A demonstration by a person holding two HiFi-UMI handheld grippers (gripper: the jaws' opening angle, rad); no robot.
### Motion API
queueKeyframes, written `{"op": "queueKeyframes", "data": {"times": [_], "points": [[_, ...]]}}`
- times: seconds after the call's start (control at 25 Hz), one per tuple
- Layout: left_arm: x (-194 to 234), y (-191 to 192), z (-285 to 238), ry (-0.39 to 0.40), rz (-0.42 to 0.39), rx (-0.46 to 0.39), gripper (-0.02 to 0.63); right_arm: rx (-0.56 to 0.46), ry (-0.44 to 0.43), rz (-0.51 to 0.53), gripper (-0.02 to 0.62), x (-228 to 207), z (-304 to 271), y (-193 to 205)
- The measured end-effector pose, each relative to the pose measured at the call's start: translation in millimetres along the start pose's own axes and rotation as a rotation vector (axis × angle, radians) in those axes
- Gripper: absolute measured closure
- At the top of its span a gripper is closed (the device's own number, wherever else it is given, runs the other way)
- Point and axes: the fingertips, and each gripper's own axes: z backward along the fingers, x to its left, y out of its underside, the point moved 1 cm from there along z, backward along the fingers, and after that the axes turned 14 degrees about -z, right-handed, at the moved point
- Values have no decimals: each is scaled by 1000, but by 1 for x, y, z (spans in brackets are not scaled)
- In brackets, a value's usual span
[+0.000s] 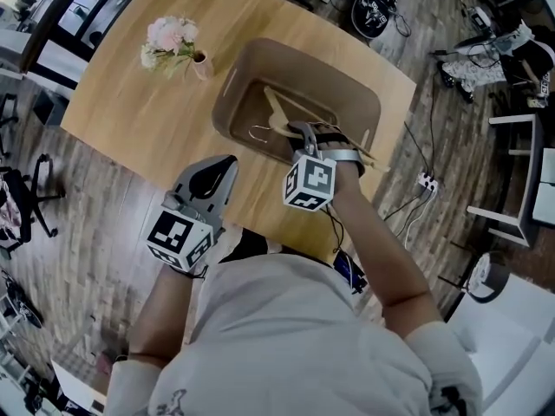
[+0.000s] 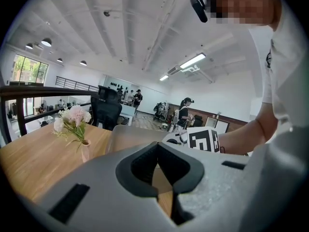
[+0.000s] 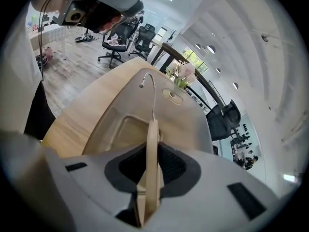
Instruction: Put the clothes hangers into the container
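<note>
A tan container (image 1: 364, 89) stands on the wooden table (image 1: 139, 120). A wooden hanger (image 1: 279, 109) with a metal hook lies inside it. My right gripper (image 1: 305, 133) hangs over the container's near rim, shut on a second wooden hanger (image 1: 373, 158). In the right gripper view that hanger (image 3: 152, 144) stands on edge between the pads of my right gripper (image 3: 149, 187). Its hook (image 3: 153, 88) points over the container (image 3: 193, 124). My left gripper (image 1: 221, 167) hovers by the table's near edge, shut and empty; in its own view, my left gripper (image 2: 163, 178) faces the container (image 2: 130, 137).
A small vase of pink flowers (image 1: 173, 43) stands on the table left of the container, also seen as the flowers (image 2: 72, 122) in the left gripper view. On the floor to the right are a power strip (image 1: 425, 182) and white furniture (image 1: 520, 180). Office chairs (image 3: 125, 37) stand beyond the table.
</note>
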Motion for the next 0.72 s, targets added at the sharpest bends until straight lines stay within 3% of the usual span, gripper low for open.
{"op": "queueKeyframes", "data": {"times": [0.4,0.72], "points": [[-1,7,-2,-2,14,8,600,10,-68,9,512,7,-14,-11],[-3,9,2,-11,19,8,600,33,-133,36,460,18,-16,-10]]}}
